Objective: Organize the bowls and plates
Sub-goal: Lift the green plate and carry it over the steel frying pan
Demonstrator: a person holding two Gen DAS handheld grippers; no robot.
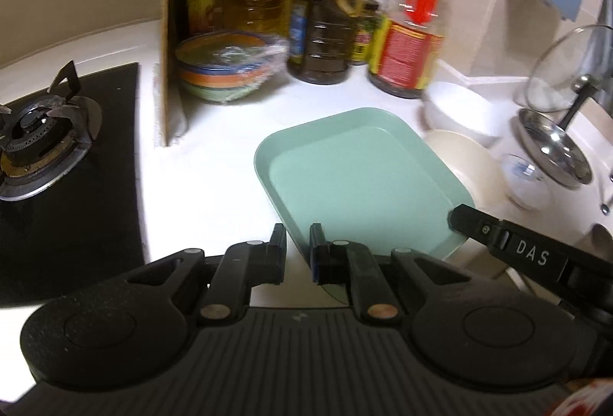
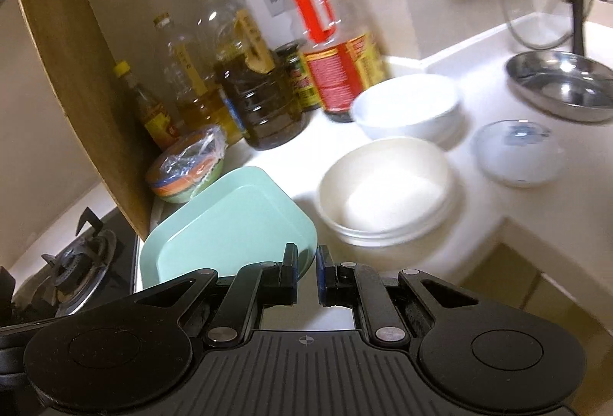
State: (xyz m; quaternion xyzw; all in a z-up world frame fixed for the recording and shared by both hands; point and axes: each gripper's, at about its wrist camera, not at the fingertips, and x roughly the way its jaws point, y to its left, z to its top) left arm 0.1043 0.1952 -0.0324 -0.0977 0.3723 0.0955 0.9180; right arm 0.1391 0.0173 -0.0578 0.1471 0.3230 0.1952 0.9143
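Fingers of both the left gripper (image 1: 298, 239) and right gripper (image 2: 306, 262) are clamped on the near rim of the green plate (image 1: 356, 170), one at each corner. Right of it, cream bowl (image 2: 383, 186), white bowl (image 2: 406, 105) and small bowl (image 2: 517, 151) sit unstacked on the counter (image 1: 222, 163); sorting looks barely begun.

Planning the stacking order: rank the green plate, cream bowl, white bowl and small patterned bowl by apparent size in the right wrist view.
1. green plate, though nearest the camera
2. cream bowl
3. white bowl, close to the cream one; farther back, so unsure
4. small patterned bowl
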